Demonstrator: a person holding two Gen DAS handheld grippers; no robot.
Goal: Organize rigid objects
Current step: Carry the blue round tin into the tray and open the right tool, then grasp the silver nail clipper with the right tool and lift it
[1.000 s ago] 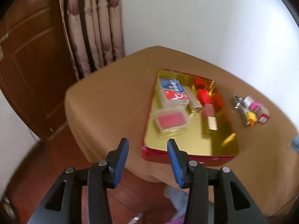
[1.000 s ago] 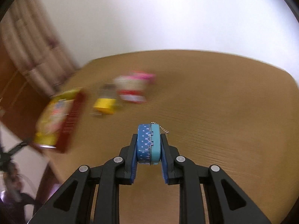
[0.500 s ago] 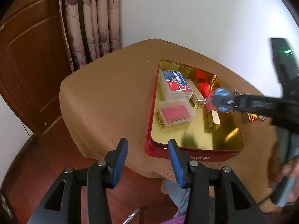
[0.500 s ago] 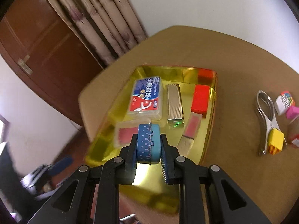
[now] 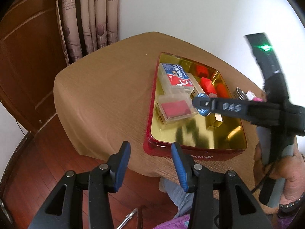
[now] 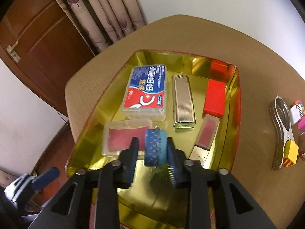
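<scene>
The gold-lined red tray filled the middle of the right wrist view, on the brown table. Over its lower centre the right gripper carried a blue round case; a gap showed at its left finger, only the right finger touching, so the jaws looked part-open, mid-release. The left gripper hung open and empty at the bottom of the left wrist view, off the tray's near edge.

Risks, judged: the case stood on edge, so once freed it could roll into the clear box with the red insert just beyond it, or knock the gold ribbed case. The floss box sat further up and looked safe.

Against the frame half a second back: jaws then clamped the case flush on both sides; now a gap stood at the left. The gripper sat lower and nearer the clear box. The clip and small blocks at right edge were unchanged.
</scene>
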